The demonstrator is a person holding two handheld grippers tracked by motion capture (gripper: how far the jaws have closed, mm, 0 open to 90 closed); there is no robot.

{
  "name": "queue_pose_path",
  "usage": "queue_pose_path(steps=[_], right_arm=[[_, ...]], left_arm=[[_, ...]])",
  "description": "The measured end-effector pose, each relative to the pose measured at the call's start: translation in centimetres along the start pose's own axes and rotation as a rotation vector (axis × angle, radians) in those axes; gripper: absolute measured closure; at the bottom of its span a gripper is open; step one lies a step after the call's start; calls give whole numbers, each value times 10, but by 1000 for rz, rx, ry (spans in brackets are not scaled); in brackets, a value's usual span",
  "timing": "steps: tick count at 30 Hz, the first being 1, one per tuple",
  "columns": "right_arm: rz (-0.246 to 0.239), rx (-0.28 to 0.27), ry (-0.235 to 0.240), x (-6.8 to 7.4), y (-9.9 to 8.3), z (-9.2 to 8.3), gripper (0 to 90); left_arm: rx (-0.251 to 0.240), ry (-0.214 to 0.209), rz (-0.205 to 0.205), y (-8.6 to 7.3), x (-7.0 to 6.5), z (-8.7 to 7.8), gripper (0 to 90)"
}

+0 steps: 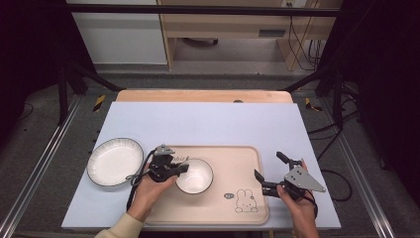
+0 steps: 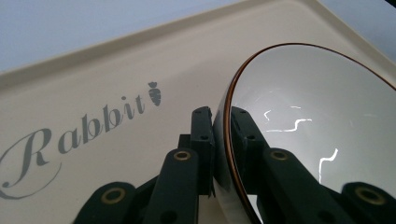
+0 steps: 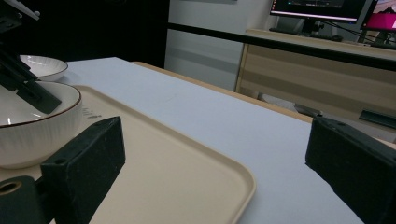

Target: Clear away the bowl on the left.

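Flanking the tongs-held bowl (image 1: 194,175): plate (image 1: 115,161) left, tray (image 1: 247,168) beneath.

white ribbed bowl (image 1: 195,175), brown rim, upright on beige tray (image 1: 247,163).

Overall light: bright, even overhead light on the pale table cover (image 1: 208,124); the room's far left and right edges drop into near black.
Shadows: soft and short; a faint one hugs the small bowl (image 1: 194,176) on the tray (image 1: 242,163).
Glare: white squiggles of reflected light streak the bowl's glossy inside in the left gripper view, and its rim gleams.
Blur: the left gripper (image 2: 222,123) jaws are soft at the bottom of its own view; the tray's "Rabbit" lettering (image 2: 79,140) reads clearly.
Right gripper view: its jaws loom dark and fuzzy, the monitors (image 3: 322,9) behind glow overexposed.
Sharpness: the high view is slightly grainy throughout.
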State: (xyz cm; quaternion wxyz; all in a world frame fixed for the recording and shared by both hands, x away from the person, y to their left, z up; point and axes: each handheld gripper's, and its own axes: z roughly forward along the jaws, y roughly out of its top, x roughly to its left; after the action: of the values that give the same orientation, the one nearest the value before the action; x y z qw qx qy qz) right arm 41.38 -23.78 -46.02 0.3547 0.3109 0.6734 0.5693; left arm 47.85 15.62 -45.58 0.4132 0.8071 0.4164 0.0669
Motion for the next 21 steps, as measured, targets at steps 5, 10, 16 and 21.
queue_pose_path(steps=[5, 10, 16, 21], right_arm=[[9, 3, -12, -3, -1, -5, 47], [10, 1, -19, -4, -1, -6, 47], [16, 4, -22, -4, -1, -6, 46], [26, 6, -26, -4, -1, -6, 46]], left_arm=[[-7, 17, 33, 0, -2, 1, 810], [-14, 39, 70, -1, -5, 1, 807], [-42, 60, 103, 0, -9, -5, 699], [-64, 58, 117, 4, -14, -13, 627]])
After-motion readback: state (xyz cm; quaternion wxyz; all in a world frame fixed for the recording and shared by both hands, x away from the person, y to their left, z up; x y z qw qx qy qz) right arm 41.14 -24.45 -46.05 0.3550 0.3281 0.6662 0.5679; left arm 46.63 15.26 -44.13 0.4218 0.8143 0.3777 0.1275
